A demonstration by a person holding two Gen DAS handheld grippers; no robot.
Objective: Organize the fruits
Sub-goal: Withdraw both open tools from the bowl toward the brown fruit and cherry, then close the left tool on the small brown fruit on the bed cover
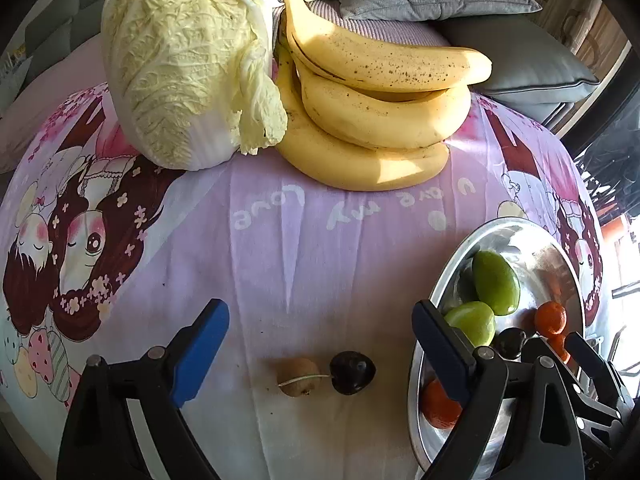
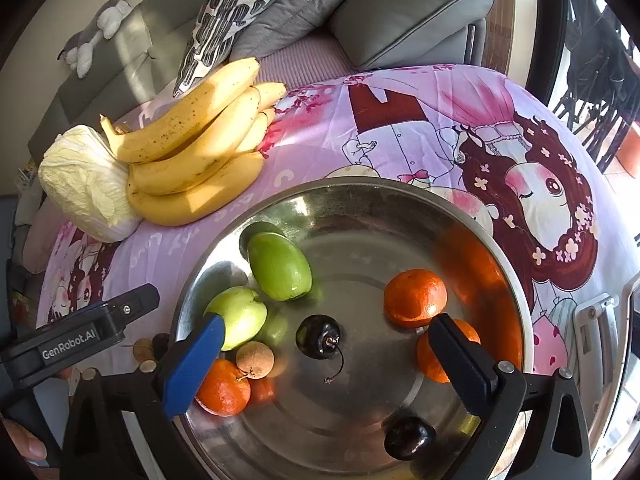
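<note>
Steel bowl [image 2: 404, 200] on a surface under a pink cartoon-print cloth [image 1: 320, 248], holding two green fruits [image 2: 279, 266], three oranges [image 2: 415, 298], a small tan round fruit [image 2: 255, 359], and two dark cherries: one near the centre with a curled stem [image 2: 319, 336], one near the front rim [image 2: 409, 437]. Right claw [image 2: 324, 364]: fingers wide apart above the bowl, nothing between the pads, centre cherry lying loose below the gap. Left claw [image 1: 320, 356]: fingers likewise apart, hovering over the cloth left of the bowl; a dark cherry [image 1: 353, 372] and a small brown fruit [image 1: 298, 376] lie touching on the cloth under the gap, gripped by neither pad. Far side of the cloth: bunch of bananas [image 1: 372, 120] resting against a napa cabbage [image 1: 188, 60]. Grey cushions [image 2: 404, 16] beyond
</note>
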